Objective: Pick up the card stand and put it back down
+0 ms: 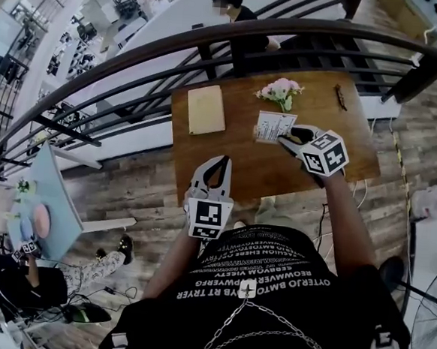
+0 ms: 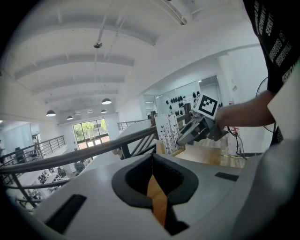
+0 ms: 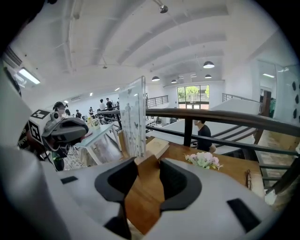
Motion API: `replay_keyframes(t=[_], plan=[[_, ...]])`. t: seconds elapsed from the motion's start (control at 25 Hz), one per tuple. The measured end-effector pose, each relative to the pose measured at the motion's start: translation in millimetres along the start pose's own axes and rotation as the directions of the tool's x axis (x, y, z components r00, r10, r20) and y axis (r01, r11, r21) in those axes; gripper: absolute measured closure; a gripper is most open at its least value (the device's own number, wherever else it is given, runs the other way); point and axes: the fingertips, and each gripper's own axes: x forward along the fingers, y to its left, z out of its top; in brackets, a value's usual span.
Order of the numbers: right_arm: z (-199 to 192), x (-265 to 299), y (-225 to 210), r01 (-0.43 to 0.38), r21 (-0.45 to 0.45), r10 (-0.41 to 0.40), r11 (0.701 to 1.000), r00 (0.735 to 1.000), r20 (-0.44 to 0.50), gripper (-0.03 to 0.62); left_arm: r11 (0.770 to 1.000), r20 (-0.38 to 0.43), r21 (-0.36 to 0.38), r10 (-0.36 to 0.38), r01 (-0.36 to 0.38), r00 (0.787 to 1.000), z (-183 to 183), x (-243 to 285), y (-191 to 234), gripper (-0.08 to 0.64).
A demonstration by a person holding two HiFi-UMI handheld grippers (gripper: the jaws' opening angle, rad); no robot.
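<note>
Toward the far side of the desk, the card stand is upright near the flowers. My right gripper pinches its wooden base between its fingers. My left gripper hovers at the near edge, fingers pressed together, empty.

A brown wooden table stands on plank flooring, its far edge against a dark curved railing. A tan notebook lies flat near the far left corner. A bunch of pink flowers lies at the far edge, with the card stand just in front of it. A small dark object lies far right.
</note>
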Motion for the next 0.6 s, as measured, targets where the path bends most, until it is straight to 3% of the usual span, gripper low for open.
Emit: replay_keyframes(t=[0.6], plan=[[15.8, -13.9, 10.4, 0.006, -0.023, -0.005, 1.0, 1.0, 0.016, 0.43, 1.0, 0.005, -0.011, 0.004, -0.003, 1.0, -4.0, -11.6, 2.5, 0.532]])
